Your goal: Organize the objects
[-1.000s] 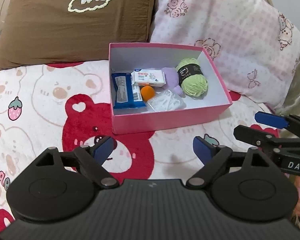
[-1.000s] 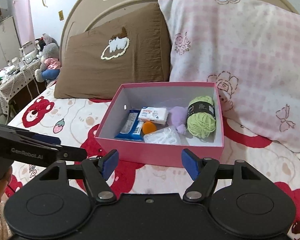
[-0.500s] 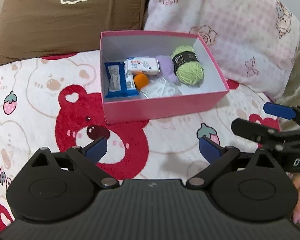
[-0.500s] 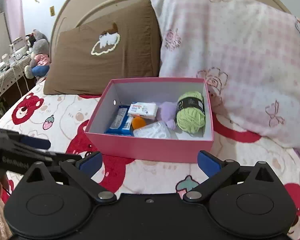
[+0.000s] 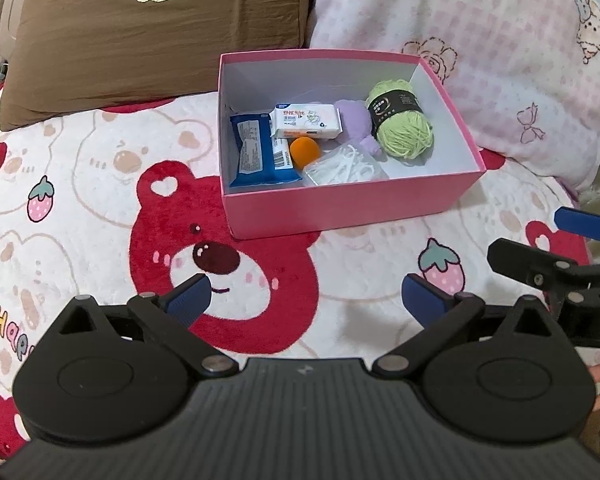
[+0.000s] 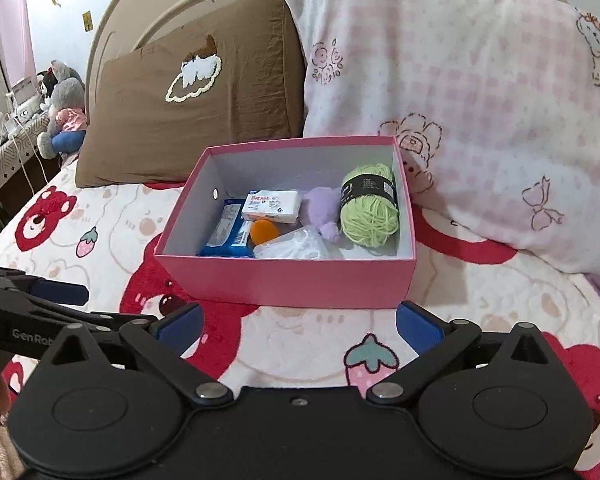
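Observation:
An open pink box (image 5: 340, 208) (image 6: 284, 280) sits on the bear-print blanket. Inside lie a blue packet (image 5: 256, 152), a white tissue pack (image 5: 304, 122), an orange ball (image 5: 304, 152), a purple plush (image 5: 354, 120), a green yarn ball (image 5: 404, 132) (image 6: 370, 216) and a clear bag of white picks (image 5: 344, 168). My left gripper (image 5: 306, 296) hovers over the blanket in front of the box, open wide and empty. My right gripper (image 6: 299, 323) is also open and empty, just short of the box's front wall. Each gripper shows at the edge of the other's view.
A brown pillow (image 5: 140, 40) and a pink checked pillow (image 5: 480, 40) lean on the headboard (image 6: 180, 8) behind the box. The blanket (image 5: 100, 184) stretches to the left. Stuffed toys (image 6: 62, 108) and a cluttered side table stand beyond the bed's left edge.
Both grippers' jaws have spread wider apart. Both views have tipped slightly, and the box and its contents have stayed in place.

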`<action>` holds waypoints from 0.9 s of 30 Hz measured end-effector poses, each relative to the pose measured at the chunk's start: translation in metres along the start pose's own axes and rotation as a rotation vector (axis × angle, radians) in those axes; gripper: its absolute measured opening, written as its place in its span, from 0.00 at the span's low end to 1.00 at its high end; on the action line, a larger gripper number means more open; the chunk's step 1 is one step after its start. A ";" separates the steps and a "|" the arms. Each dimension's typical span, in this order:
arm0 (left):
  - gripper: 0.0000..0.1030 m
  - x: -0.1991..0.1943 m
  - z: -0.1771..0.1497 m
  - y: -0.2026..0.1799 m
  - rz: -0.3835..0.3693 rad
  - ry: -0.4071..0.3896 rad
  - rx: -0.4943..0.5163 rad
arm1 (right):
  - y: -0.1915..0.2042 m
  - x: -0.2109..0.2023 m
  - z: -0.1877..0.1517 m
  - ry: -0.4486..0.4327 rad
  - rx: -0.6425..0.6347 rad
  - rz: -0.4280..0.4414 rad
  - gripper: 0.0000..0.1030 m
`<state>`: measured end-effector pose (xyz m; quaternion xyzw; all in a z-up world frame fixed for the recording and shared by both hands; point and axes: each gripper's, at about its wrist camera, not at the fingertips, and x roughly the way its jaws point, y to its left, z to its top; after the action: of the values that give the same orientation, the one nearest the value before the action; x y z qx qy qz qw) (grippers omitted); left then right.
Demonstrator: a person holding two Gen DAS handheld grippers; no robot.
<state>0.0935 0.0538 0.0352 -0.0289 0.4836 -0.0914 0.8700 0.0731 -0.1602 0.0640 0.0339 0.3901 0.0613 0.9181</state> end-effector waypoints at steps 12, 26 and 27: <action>1.00 0.001 0.002 -0.004 0.005 0.036 0.009 | -0.005 -0.002 0.001 0.042 -0.023 -0.042 1.00; 1.00 0.015 0.004 0.005 0.053 0.059 -0.018 | -0.011 -0.003 0.005 0.064 -0.096 -0.134 1.00; 1.00 0.016 0.004 0.006 0.061 0.060 -0.022 | -0.010 -0.002 0.005 0.067 -0.104 -0.141 1.00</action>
<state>0.1058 0.0562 0.0230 -0.0209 0.5110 -0.0607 0.8572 0.0760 -0.1707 0.0675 -0.0432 0.4182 0.0179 0.9072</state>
